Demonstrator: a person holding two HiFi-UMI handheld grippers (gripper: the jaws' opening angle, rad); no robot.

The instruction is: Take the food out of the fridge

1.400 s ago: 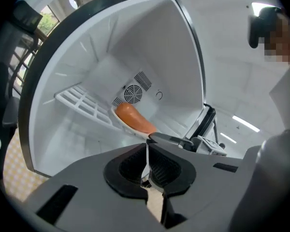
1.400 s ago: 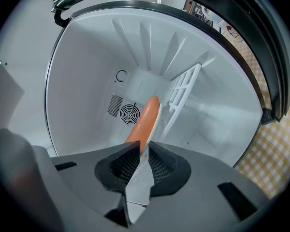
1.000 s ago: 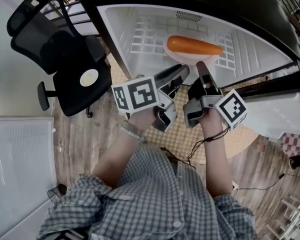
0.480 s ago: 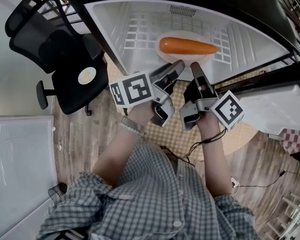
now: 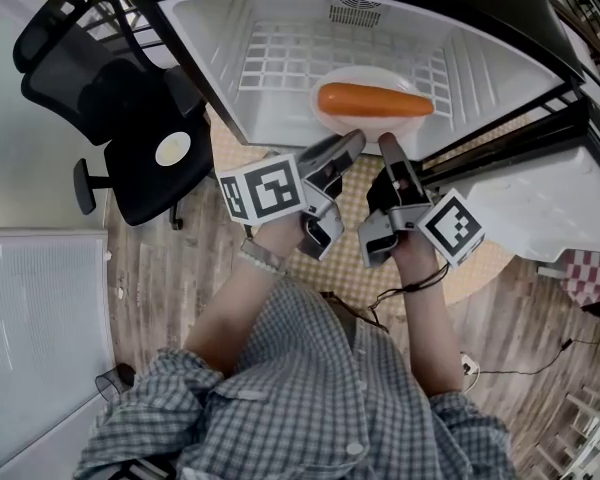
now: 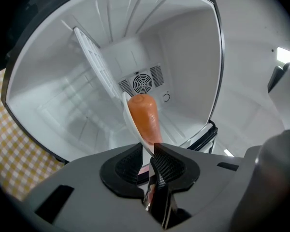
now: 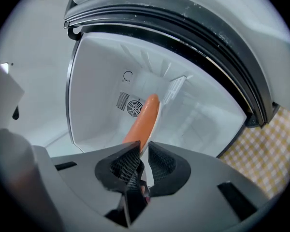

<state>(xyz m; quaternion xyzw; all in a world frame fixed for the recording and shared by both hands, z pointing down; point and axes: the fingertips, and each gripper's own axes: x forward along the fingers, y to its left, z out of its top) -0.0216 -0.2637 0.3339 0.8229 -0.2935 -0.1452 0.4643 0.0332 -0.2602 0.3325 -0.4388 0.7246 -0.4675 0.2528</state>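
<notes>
**Plate gripped at its near rim from two sides**

A carrot (image 5: 375, 100) is seen lying across a white plate (image 5: 332, 120), which is set on the wire shelf (image 5: 280, 63) inside the open fridge (image 5: 230, 28), at the upper middle of the head view. The plate is taken rather than the carrot itself, presumably so that the food can be carried out without being squeezed. The left gripper (image 5: 348, 144) is placed at the lower left part of the rim and the right gripper (image 5: 387, 144) just beside it at the lower right, so that the load is shared and tipping is resisted. In the left gripper view the thin rim is seen running down between the jaws, which have just been closing and are clamped on it. In the right gripper view the rim is likewise pinched between narrow-set jaws. Both grippers are held level, in line with the shelf. The plate is judged not yet drawn out, since it is seen over the shelf inside the fridge; an even, level pull from both sides is called for, or the carrot may be rolled off
</notes>
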